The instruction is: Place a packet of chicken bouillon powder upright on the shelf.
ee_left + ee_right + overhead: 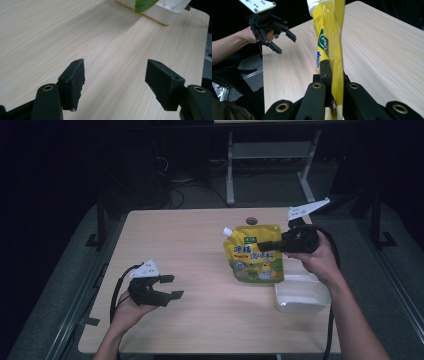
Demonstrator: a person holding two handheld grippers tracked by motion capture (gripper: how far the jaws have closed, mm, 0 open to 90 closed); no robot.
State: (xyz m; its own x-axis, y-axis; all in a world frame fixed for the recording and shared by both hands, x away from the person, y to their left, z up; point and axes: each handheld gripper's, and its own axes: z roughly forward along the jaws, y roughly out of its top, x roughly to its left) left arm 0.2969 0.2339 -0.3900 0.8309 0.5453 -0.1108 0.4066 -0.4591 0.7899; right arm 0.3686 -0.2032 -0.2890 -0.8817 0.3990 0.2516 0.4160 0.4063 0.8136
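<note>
The wooden table carries a shallow white plastic tray near its right front corner, and the work in hand appears to be getting the yellow spouted pouch into that tray. That step looks half done: the pouch hangs upright in the air, its lower edge over the tray's far-left rim but not resting in it, so lowering and letting go seem to remain.

The right gripper is clamped on the pouch's right edge, jaws pressed together with the foil between them. The left gripper hovers low over the table's left front part, well apart from the pouch, its jaws spread with nothing between them.

The high view gives the layout: pouch, tray and both hands at once. The right gripper view shows what that one cannot (the pouch seen edge-on), with the thin yellow foil pinched at the jaws and the white spout at top. The left gripper view shows bare wood between its parted fingers, with the tray far off.
</note>
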